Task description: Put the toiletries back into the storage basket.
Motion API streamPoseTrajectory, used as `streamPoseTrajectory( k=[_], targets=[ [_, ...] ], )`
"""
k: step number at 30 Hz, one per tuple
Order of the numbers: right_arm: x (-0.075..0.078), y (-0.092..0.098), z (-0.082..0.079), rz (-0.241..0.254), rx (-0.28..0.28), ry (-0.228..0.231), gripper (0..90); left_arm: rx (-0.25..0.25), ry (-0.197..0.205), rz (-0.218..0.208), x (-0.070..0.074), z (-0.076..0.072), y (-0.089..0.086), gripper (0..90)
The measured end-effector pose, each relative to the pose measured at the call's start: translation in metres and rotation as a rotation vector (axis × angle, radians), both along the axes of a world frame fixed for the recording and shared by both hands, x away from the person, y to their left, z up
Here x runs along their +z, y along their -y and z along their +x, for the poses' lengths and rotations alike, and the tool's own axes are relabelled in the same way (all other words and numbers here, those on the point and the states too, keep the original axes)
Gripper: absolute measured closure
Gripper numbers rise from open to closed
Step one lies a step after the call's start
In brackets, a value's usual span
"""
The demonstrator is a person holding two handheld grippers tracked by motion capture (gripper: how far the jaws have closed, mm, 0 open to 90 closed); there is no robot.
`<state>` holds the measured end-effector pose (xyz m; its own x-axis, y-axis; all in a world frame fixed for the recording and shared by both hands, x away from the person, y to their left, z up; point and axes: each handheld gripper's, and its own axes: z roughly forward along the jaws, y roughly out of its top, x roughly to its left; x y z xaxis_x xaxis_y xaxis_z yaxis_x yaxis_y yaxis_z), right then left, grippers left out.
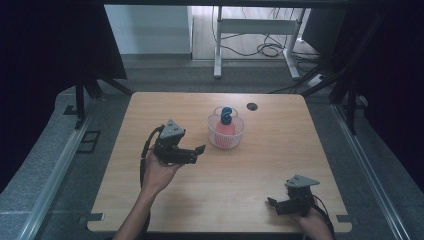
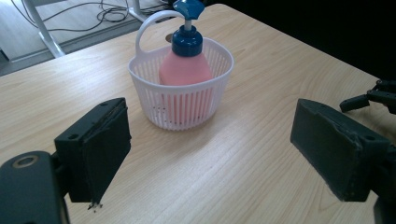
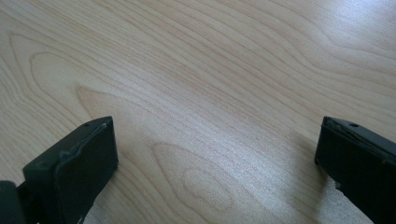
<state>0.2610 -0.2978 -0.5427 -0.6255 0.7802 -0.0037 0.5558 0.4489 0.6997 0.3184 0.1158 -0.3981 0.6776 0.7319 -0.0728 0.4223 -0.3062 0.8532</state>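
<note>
Pink pump bottle (image 2: 184, 67) upright in white basket (image 2: 182, 105), just ahead of spread left hand-held gripper (image 2: 210, 154).

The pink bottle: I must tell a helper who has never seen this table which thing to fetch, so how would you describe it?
On the wooden table, look toward the far middle for a white slotted basket with a loop handle. The pink bottle stands upright inside it. Its blue pump top, poking above the rim, marks it out; the left claw, open, points at it from nearby.
</note>
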Motion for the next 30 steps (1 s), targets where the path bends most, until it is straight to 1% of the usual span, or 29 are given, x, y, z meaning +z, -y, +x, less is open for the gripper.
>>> streamPoseTrajectory(
  k=[4,10,30],
  targets=[
    [0.0,0.0,0.0,0.0,0.0,0.0,0.0,0.002,0.003,-0.003,-0.001,-0.005,-0.003,12.1],
    [0.0,0.0,0.0,0.001,-0.001,-0.001,0.0,0.007,0.003,0.005,-0.005,-0.011,-0.008,12.1],
    [0.0,-0.001,0.0,0.002,-0.007,-0.002,0.0,0.03,0.01,-0.015,-0.014,-0.034,-0.031,12.3]
  ],
)
